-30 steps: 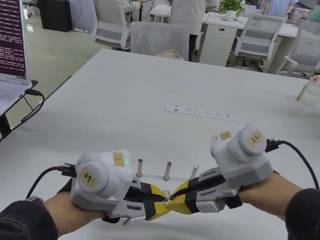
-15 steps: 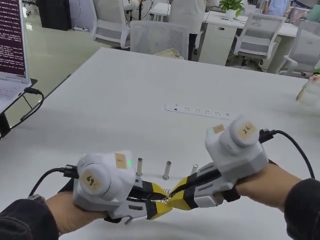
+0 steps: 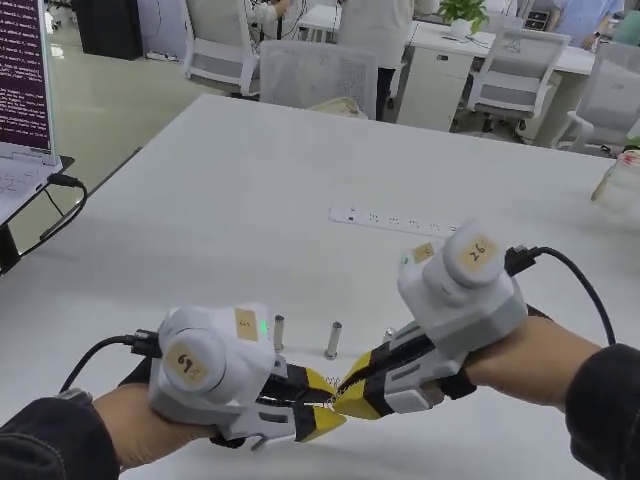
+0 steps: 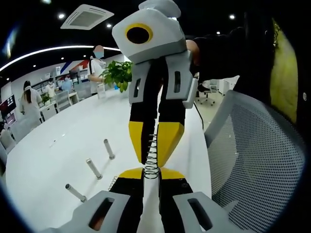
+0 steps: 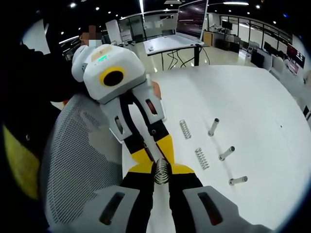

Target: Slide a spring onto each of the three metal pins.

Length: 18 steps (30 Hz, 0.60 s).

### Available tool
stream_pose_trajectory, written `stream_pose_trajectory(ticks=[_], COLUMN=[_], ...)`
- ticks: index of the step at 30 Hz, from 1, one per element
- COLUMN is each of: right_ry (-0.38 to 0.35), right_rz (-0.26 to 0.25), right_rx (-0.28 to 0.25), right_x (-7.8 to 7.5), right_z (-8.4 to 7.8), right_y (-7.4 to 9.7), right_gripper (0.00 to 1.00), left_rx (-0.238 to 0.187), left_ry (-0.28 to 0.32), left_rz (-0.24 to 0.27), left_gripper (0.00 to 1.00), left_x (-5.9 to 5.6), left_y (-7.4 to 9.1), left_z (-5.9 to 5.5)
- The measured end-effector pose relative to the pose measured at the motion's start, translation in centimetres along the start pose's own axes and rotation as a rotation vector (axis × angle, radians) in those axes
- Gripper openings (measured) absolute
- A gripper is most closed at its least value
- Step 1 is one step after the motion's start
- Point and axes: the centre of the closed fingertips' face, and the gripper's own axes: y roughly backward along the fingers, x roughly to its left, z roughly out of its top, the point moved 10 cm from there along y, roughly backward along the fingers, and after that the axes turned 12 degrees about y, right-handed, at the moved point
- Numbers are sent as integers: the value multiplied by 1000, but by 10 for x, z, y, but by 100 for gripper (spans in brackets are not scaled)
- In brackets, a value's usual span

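Gripping one spring (image 4: 151, 155), both jaws closed, right gripper view shows two loose springs (image 5: 185, 129)

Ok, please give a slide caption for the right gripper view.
Left claw and right claw hold one spring between them; two loose springs lie beside three bare pins.

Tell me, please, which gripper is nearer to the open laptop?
Left. The left gripper lies between the laptop and the spring that both hold; the right gripper reaches in from the spring's far side, farther from the laptop.
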Motion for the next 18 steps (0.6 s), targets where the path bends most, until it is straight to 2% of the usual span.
stream_pose_trajectory(ticks=[8,11,15,18], right_ry=[17,13,10,7], right_rz=[1,-5,-19,-30], right_rx=[52,61,79,86], right_x=[-3,-5,-9,-11], right_z=[0,-1,-5,-6], right_y=[4,6,11,14], right_gripper=[8,8,8,8], left_rx=[-3,-6,-25,-35], left_ry=[11,28,77,85], left_rz=[15,26,39,49], left_gripper=[8,17,26,29], left_x=[2,3,7,8], left_y=[2,4,11,16], left_z=[0,0,-1,-3])
